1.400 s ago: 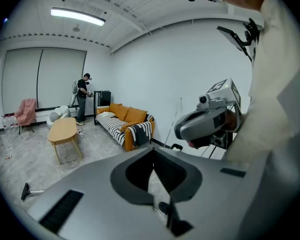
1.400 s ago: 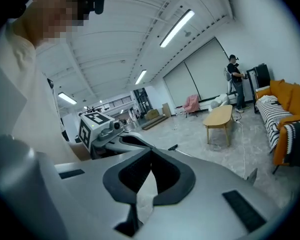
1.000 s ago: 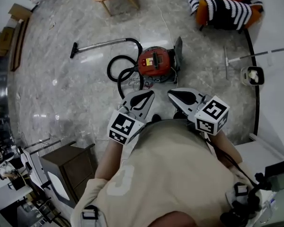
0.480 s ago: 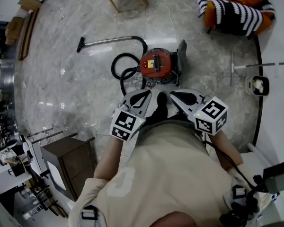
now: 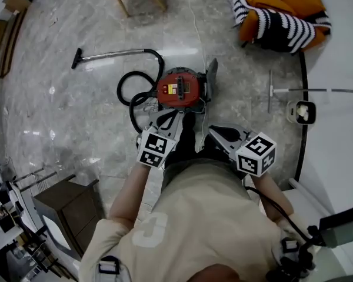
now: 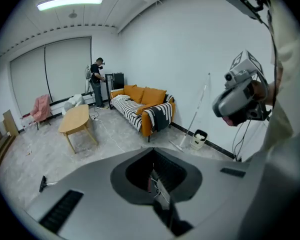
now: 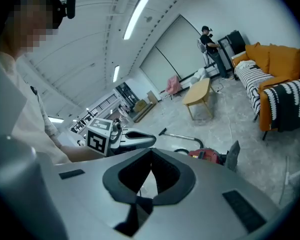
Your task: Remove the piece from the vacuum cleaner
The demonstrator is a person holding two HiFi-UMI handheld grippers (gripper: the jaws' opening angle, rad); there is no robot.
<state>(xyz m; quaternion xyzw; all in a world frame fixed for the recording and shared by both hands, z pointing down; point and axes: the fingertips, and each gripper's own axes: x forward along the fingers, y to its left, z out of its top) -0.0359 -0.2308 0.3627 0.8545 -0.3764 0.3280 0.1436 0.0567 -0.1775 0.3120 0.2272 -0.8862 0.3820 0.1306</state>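
The left tool [image 5: 169,119], shut on nothing, hangs just beside the near edge of the red vacuum [image 5: 177,88] on the floor [image 5: 76,116], perhaps touching it, though the steep view leaves that unsure, while the right tool [image 5: 216,134], likewise shut and empty, is near the vacuum but apart from it.

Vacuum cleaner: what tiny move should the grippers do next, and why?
Probably open the left gripper, the one nearest the red vacuum cleaner. Both it and the right gripper are shut with nothing between their jaws. Neither seems to touch the vacuum cleaner yet, and shut jaws could not take hold of any piece.
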